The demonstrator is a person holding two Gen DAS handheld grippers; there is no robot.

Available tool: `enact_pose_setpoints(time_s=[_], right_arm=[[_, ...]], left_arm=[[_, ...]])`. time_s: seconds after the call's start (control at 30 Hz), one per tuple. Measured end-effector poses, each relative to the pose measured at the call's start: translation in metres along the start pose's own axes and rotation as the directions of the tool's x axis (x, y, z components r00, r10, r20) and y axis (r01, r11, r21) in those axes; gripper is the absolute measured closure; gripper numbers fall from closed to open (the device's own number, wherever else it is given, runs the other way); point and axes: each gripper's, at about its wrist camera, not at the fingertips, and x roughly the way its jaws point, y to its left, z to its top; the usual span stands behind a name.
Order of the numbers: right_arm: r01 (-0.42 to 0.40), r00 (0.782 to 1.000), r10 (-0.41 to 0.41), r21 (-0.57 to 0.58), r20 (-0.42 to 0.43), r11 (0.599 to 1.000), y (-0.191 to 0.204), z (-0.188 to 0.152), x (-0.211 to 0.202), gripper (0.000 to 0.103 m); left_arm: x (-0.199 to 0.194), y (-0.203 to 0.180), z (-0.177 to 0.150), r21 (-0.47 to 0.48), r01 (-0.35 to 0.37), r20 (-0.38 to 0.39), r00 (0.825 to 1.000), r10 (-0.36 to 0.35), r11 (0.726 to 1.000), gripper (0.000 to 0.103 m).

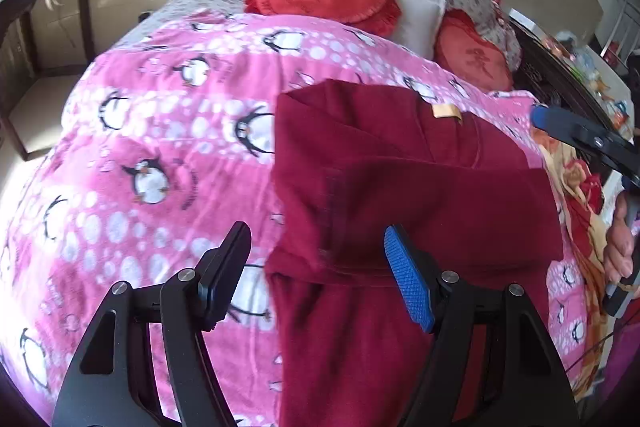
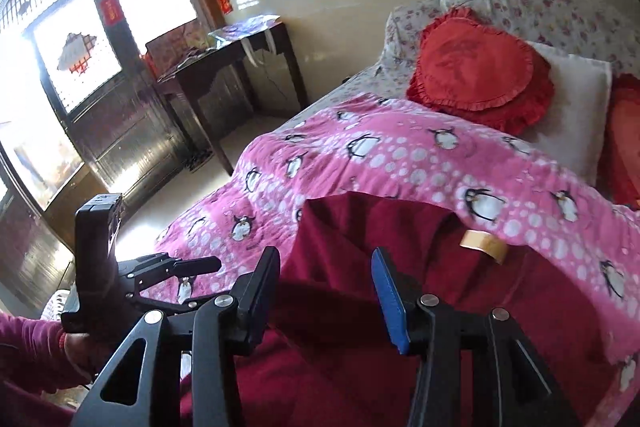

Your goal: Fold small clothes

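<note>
Dark red fleece garment (image 1: 420,187), partly folded, tan label (image 1: 446,111) up, lies on pink penguin-print blanket (image 1: 160,147) covering bed.

Left hand-held gripper (image 1: 316,275): jaws spread, nothing between pads, hovering over garment's left edge.

Right hand-held gripper (image 2: 326,291): jaws apart, empty, above garment.

Left view only: right gripper's blue pad at right edge, hand (image 1: 620,243) on handle.

Right view only: dark wooden counter (image 2: 232,67), latticed door (image 2: 80,47), pink sleeve (image 2: 28,351), heart-shaped red cushion (image 2: 476,67).

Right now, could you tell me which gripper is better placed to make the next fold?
Probably the left gripper: open, with the dark red garment's folded edge between its fingers. The right gripper hovers open above the garment's middle.
</note>
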Motion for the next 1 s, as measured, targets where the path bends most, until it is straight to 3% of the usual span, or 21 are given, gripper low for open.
enact_pose_setpoints(time_s=[0.17,0.27,0.33,0.47,0.53,0.57,0.63,0.67,0.77,0.9,1.0], right_arm=[[0.131,0.991,-0.131,0.085,-0.008,0.988,-0.042,-0.053,-0.054,0.057],[0.301,0.954,-0.299,0.122,-0.038,0.946,-0.068,-0.087,-0.072,0.057],[0.337,0.941,-0.333,0.172,-0.053,0.926,-0.087,-0.105,-0.084,0.057],[0.360,0.933,-0.353,0.268,-0.075,0.894,-0.112,-0.128,-0.099,0.057],[0.350,0.936,-0.346,0.295,-0.065,0.889,-0.115,-0.134,-0.103,0.057],[0.343,0.937,-0.344,0.310,-0.055,0.887,-0.116,-0.138,-0.107,0.057],[0.335,0.939,-0.340,0.325,-0.044,0.884,-0.115,-0.138,-0.107,0.057],[0.331,0.941,-0.337,0.331,-0.040,0.884,-0.113,-0.139,-0.109,0.057],[0.344,0.936,-0.350,0.321,-0.039,0.883,-0.112,-0.137,-0.109,0.057],[0.355,0.930,-0.368,0.325,-0.022,0.876,-0.113,-0.131,-0.112,0.057],[0.362,0.924,-0.381,0.325,-0.004,0.874,-0.112,-0.123,-0.114,0.057]], left_arm=[[0.027,-0.011,0.007,0.049,-0.049,-0.013,0.999,0.049,0.998,0.033],[0.045,-0.008,0.013,0.029,-0.058,-0.028,0.998,0.058,0.998,0.033],[0.055,-0.005,0.017,0.015,-0.056,-0.042,0.998,0.056,0.998,0.033],[0.060,-0.007,0.023,0.007,-0.013,-0.031,0.999,0.014,1.000,0.034],[0.060,-0.009,0.026,0.014,-0.016,-0.023,1.000,0.016,1.000,0.051],[0.060,-0.011,0.028,0.017,-0.017,-0.022,1.000,0.018,1.000,0.070],[0.060,-0.012,0.031,0.028,-0.034,-0.022,0.999,0.035,0.999,0.076],[0.059,-0.012,0.032,0.029,-0.018,-0.024,1.000,0.019,0.999,0.088],[0.057,-0.014,0.038,0.042,-0.004,-0.030,1.000,0.005,0.999,0.090],[0.037,-0.005,0.053,0.023,0.014,0.021,1.000,-0.014,1.000,0.090],[0.036,0.003,0.055,-0.004,-0.015,0.024,1.000,0.015,1.000,0.090]])
